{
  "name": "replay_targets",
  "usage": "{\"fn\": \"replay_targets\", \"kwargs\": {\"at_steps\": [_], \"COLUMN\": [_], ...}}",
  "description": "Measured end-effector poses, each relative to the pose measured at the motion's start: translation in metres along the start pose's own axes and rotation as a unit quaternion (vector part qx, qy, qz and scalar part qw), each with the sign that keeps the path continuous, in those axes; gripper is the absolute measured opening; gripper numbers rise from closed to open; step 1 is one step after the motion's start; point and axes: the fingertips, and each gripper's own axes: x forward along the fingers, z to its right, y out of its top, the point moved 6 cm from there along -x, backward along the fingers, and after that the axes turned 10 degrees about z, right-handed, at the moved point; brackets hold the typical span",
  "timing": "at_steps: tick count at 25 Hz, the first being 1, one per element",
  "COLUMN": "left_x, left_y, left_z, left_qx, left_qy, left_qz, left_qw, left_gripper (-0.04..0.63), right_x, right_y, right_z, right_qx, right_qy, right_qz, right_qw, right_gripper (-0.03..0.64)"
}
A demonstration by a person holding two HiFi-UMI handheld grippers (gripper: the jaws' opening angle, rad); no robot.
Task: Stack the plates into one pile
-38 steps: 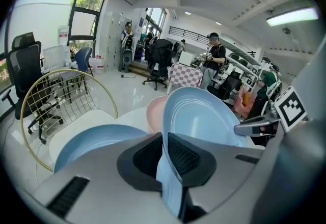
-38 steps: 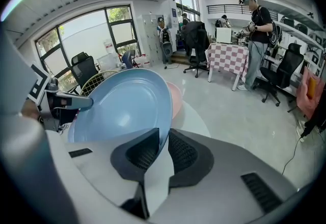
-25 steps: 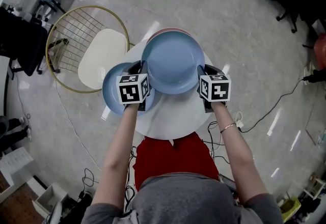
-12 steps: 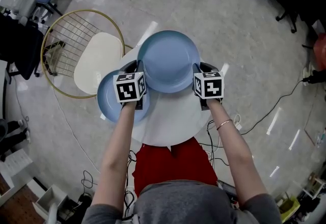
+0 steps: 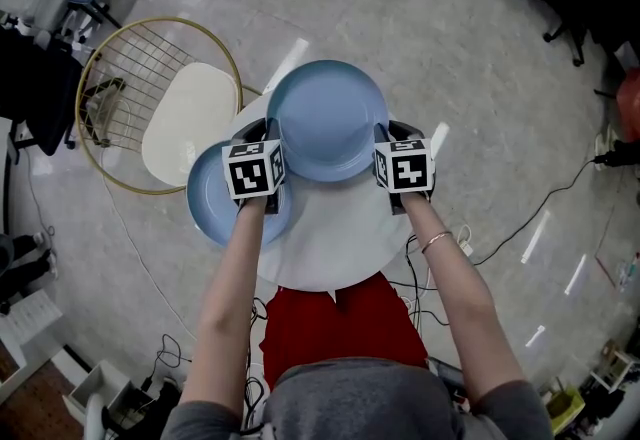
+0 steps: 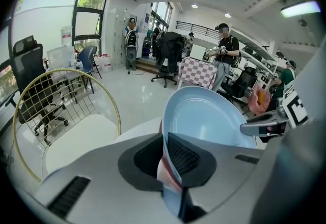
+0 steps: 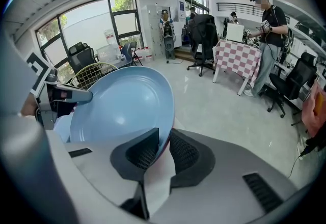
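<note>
I have the blue plate pinched by its rim from both sides: my left gripper is clamped on its left edge and my right gripper on its right edge. In both gripper views a strip of pink shows in the jaws right under the blue rim. The plate sits over the far part of the round white table; I cannot tell whether it touches the top. The other blue plate lies on the table's left edge, just beside my left gripper and partly under it. Something red shows below the near edge of the table. Left of the table stands a chair with a white seat and a gold wire back. The floor is pale, glossy stone with cables trailing across it on the right. Farther off are tall windows, dark office chairs, a table with a checked cloth and a person standing beside it.
</note>
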Motion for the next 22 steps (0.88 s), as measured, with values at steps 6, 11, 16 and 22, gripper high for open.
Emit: {"fn": "replay_targets", "kwargs": {"at_steps": [6, 11, 16, 22], "left_x": [0.004, 0.005, 0.003, -0.003], "left_y": [-0.007, -0.008, -0.01, -0.005], "left_z": [0.0, 0.002, 0.0, -0.003], "left_qx": [0.006, 0.016, 0.013, 0.017], "left_qy": [0.007, 0.015, 0.015, 0.029], "left_qz": [-0.01, -0.017, -0.018, -0.006], "left_qw": [0.9999, 0.9996, 0.9996, 0.9994], "left_gripper": [0.041, 0.044, 0.049, 0.074], "right_x": [0.002, 0.006, 0.004, 0.0], "right_y": [0.0, -0.002, -0.003, 0.011], "right_z": [0.0, 0.0, -0.001, -0.002], "right_qx": [-0.015, -0.034, -0.036, -0.048], "right_qy": [-0.008, -0.017, -0.026, -0.028], "right_qz": [0.008, -0.001, 0.012, 0.05], "right_qw": [1.0, 0.999, 0.999, 0.997], "right_gripper": [0.074, 0.074, 0.074, 0.074]}}
